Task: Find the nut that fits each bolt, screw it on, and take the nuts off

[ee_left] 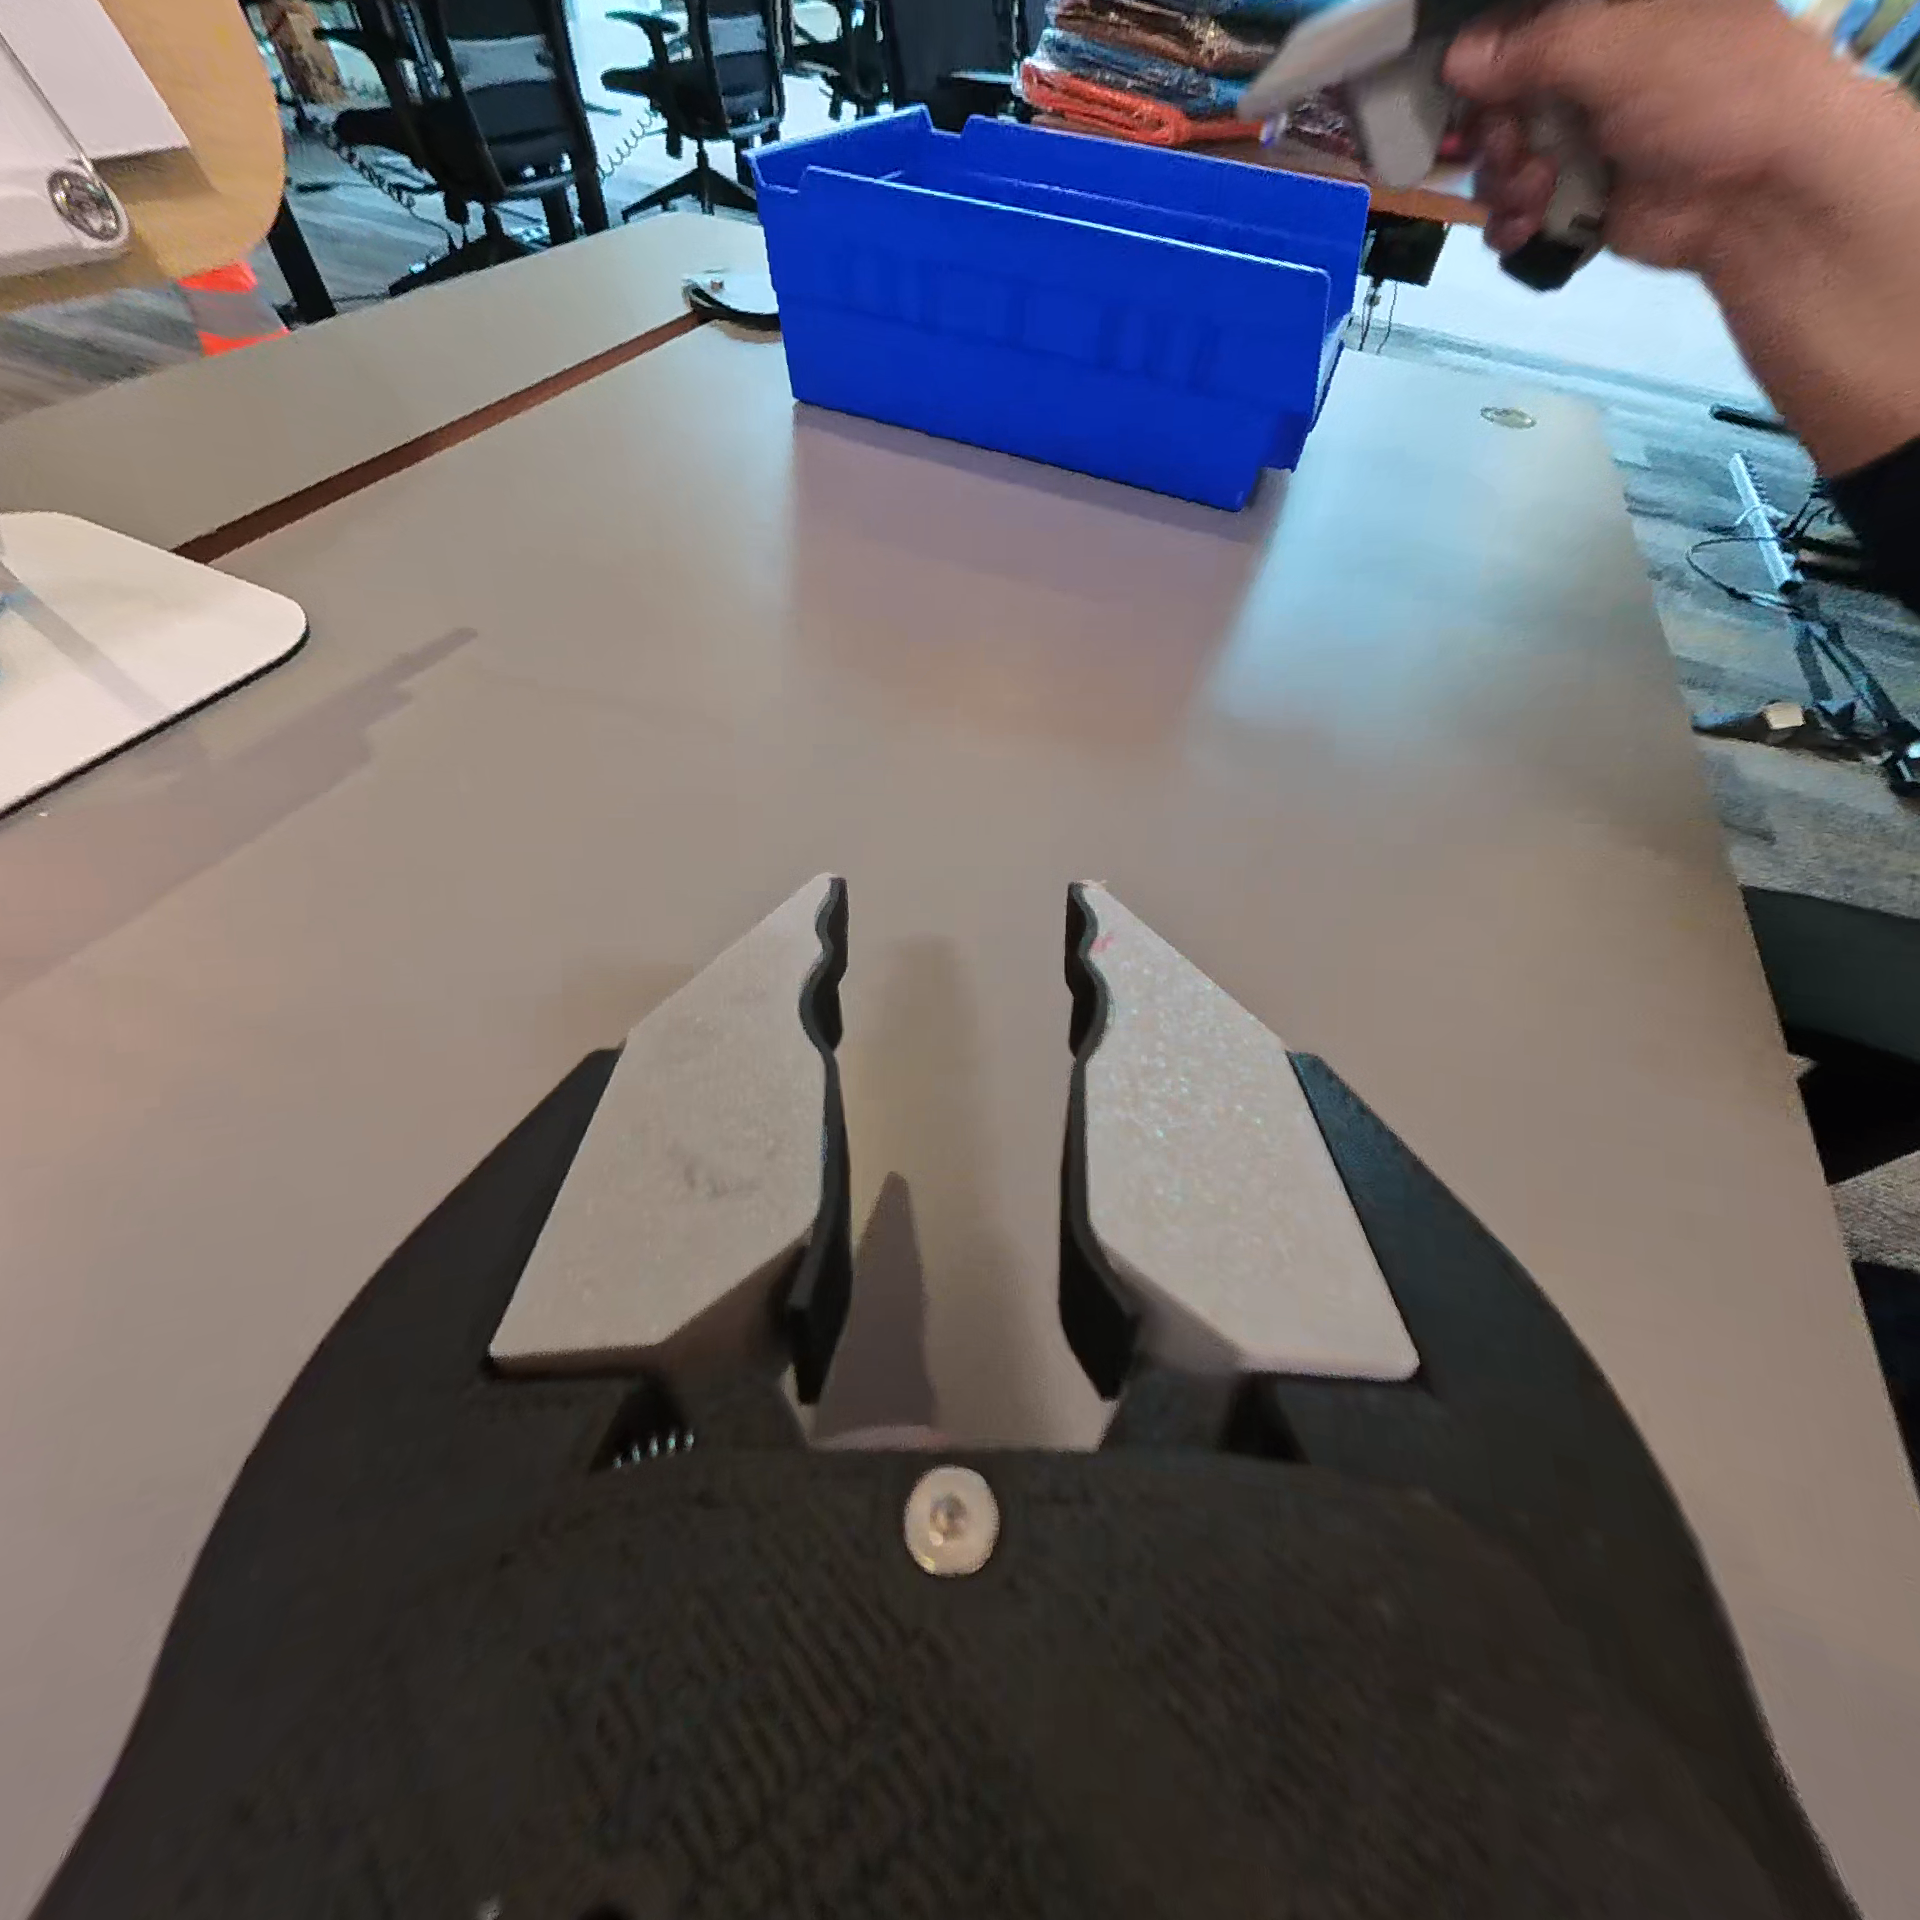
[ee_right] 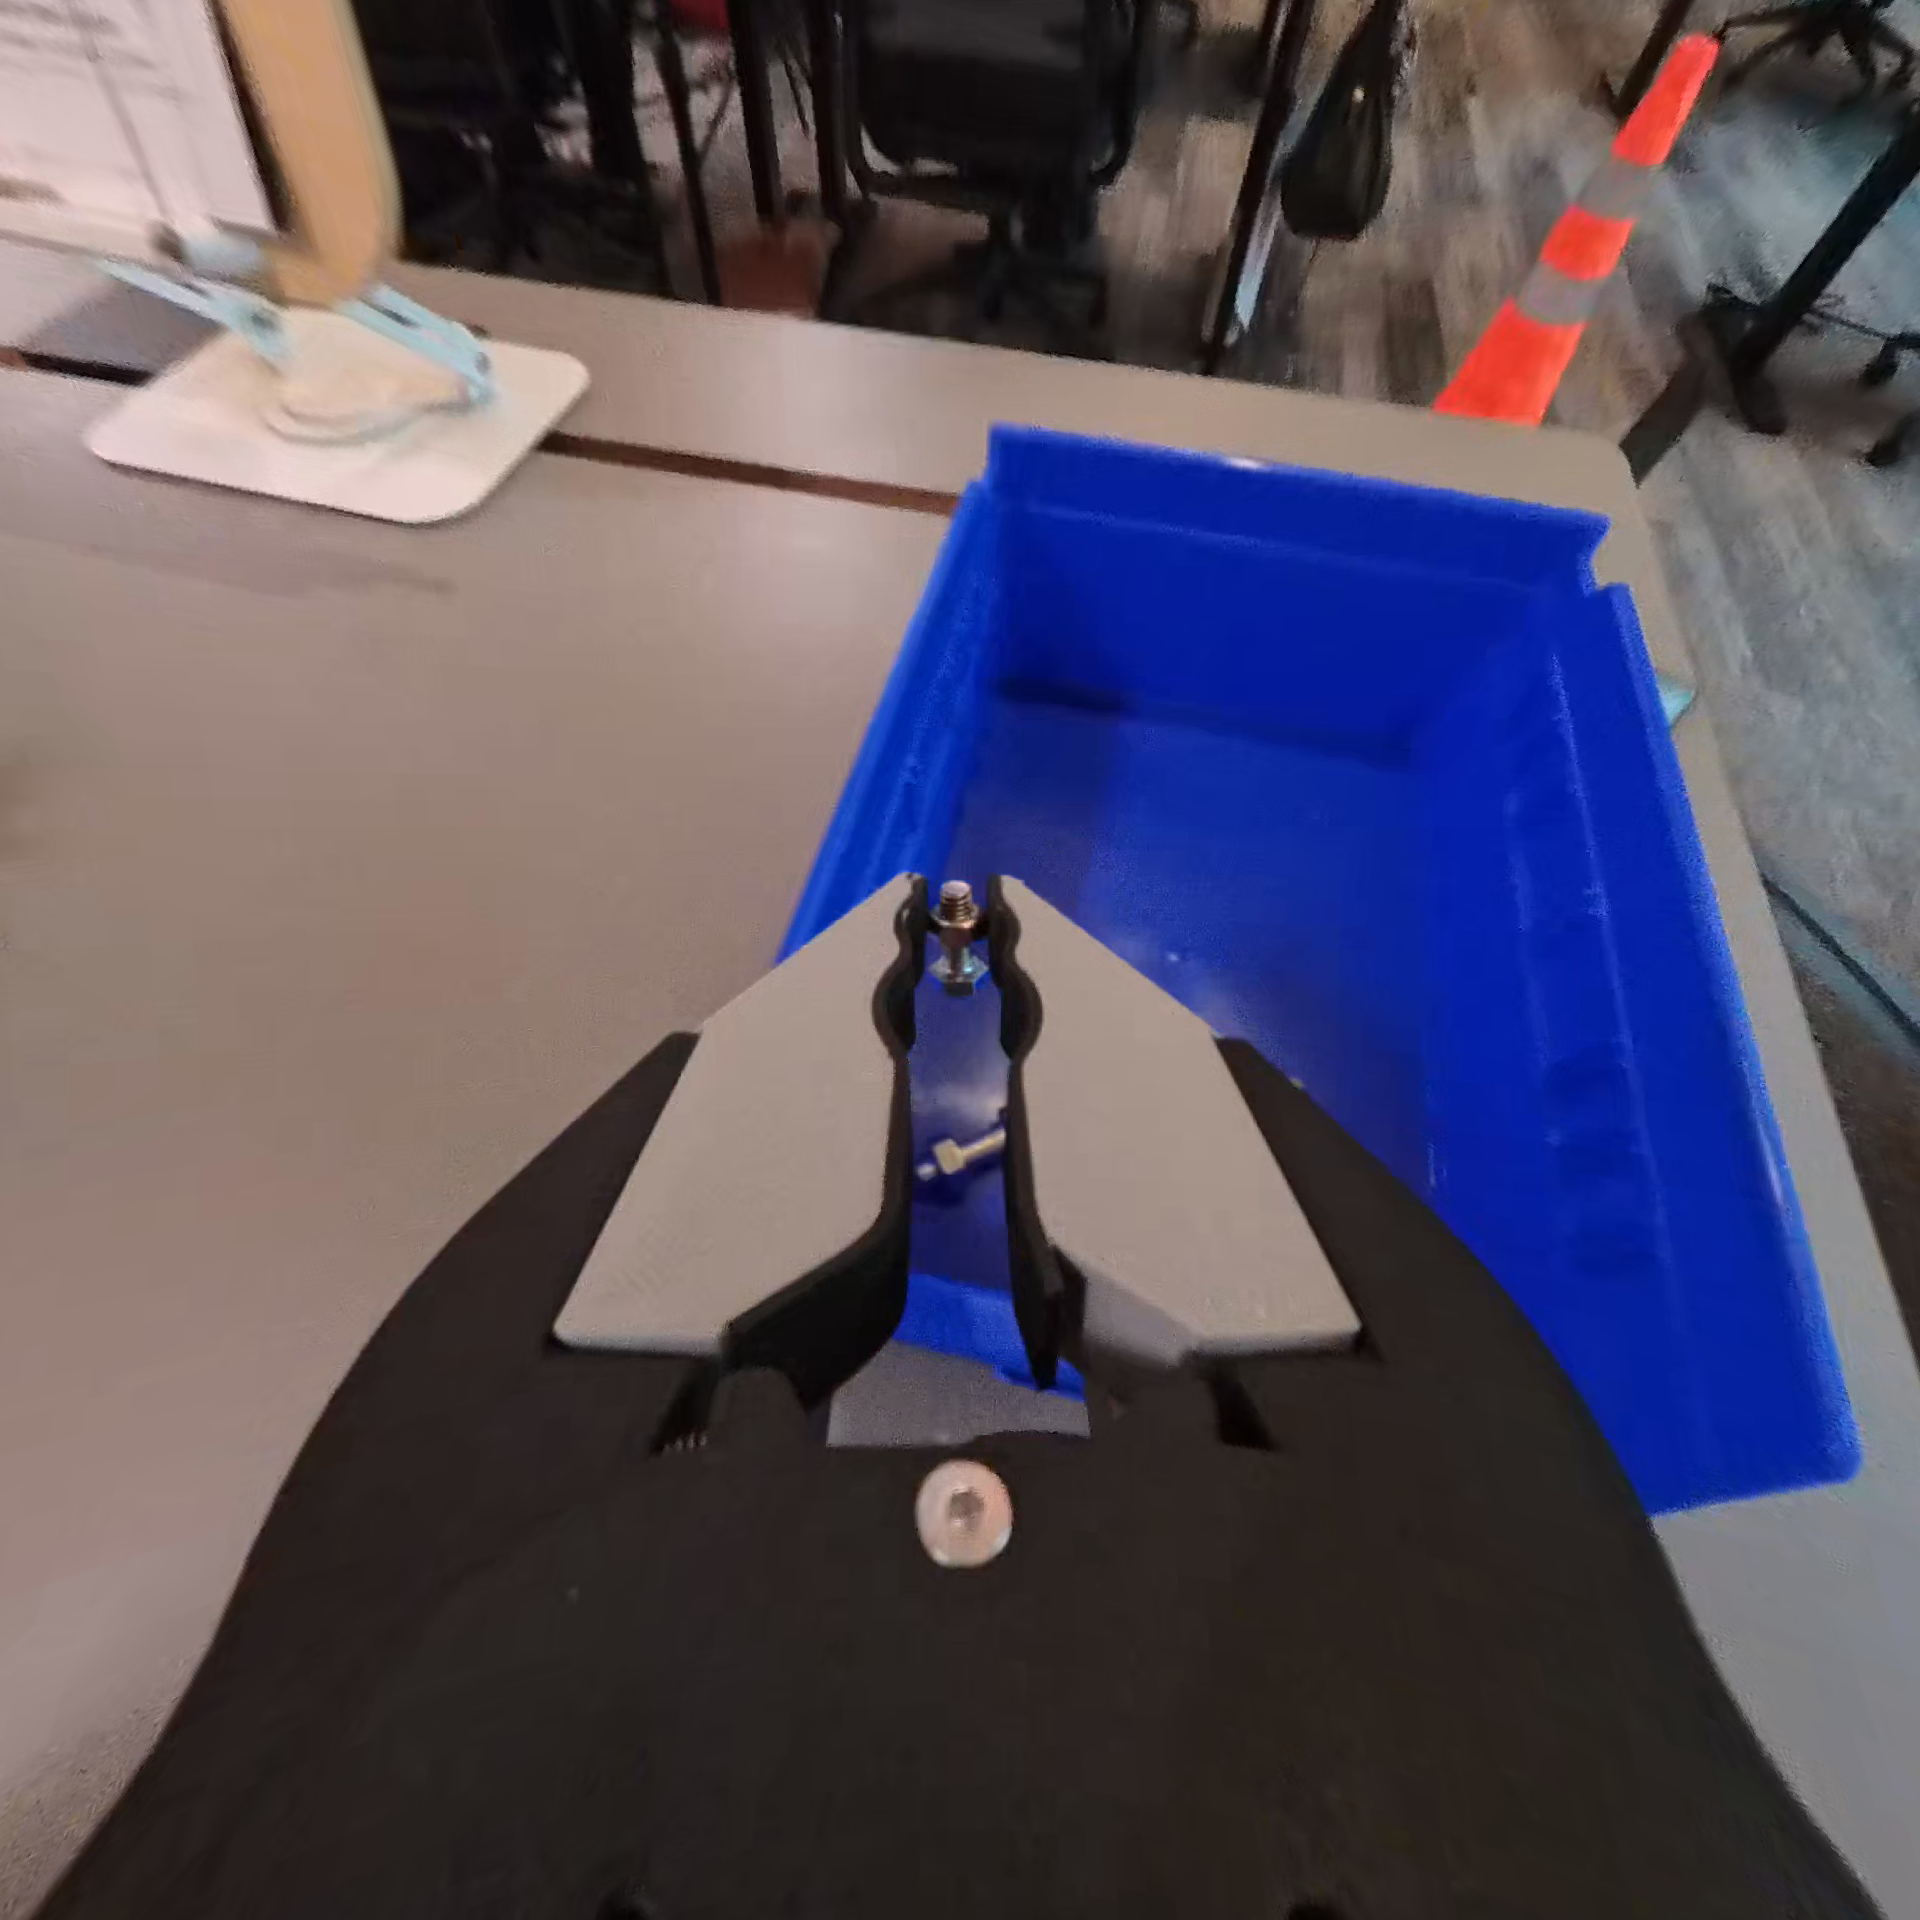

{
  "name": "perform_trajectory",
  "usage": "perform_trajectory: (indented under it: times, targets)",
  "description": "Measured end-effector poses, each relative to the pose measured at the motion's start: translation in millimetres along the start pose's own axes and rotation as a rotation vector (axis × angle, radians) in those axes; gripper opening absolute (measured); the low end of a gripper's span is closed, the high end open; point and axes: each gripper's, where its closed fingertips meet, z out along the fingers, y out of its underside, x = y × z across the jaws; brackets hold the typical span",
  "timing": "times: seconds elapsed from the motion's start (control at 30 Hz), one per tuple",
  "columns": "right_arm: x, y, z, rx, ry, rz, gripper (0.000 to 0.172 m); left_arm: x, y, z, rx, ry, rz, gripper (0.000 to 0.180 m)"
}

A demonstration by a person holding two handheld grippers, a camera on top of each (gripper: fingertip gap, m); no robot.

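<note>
- Blue plastic bin (ee_right: 1351, 831), open top, rectangular, ribbed outer wall; sits on the table (ee_right: 416, 831) toward its far right part.
- Inside the bin: one loose silver bolt (ee_right: 961, 1151) lying on the blue floor, seen through the gap between the right fingers; rest of the visible floor is plain blue.
- Right gripper (ee_right: 954, 914) is above the bin's near-left corner, clamped on a small silver bolt with nut (ee_right: 954, 925); black pads press on the nut from both sides, threaded end up, hex head below.
- Left gripper (ee_left: 956, 935) is low over the bare table, jaws apart, nothing between them, well short of the bin (ee_left: 1039, 343).
- Fingers: grey matte wedge shapes with wavy black rubber pads, on a black textured printed body with a silver screw.
- A hand (ee_left: 1683, 145) holds the right gripper, blurred, upper right of the left wrist view.
- Table: smooth grey-brown laminate, dark seam along the far left.
- White rounded stand base (ee_right: 343, 436) at the left of the table.
- Room: office chairs (ee_left: 499, 114), orange cone (ee_right: 1579, 249), folded cloths (ee_left: 1143, 73), carpet, cables on the floor.
</note>
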Motion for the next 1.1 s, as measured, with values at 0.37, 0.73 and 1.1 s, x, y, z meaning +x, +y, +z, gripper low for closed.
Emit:
perform_trajectory:
  times: [0.37, 0.73, 1.1]
  targets:
    - [1, 49, -11, 0.039, -0.041, 0.06, 0.052, 16, 9, -110, -0.016, -0.312, -0.181, 0.06]
    - [-67, 61, -2, 0.098, 0.055, -0.145, 0.078, -83, 42, -229, -0.072, -0.852, -0.254, 0.082]
    - [-50, 75, 8, -0.044, 0.202, -0.243, 0.001, -130, 77, -246, -0.29, -0.966, -0.156, 0.001]
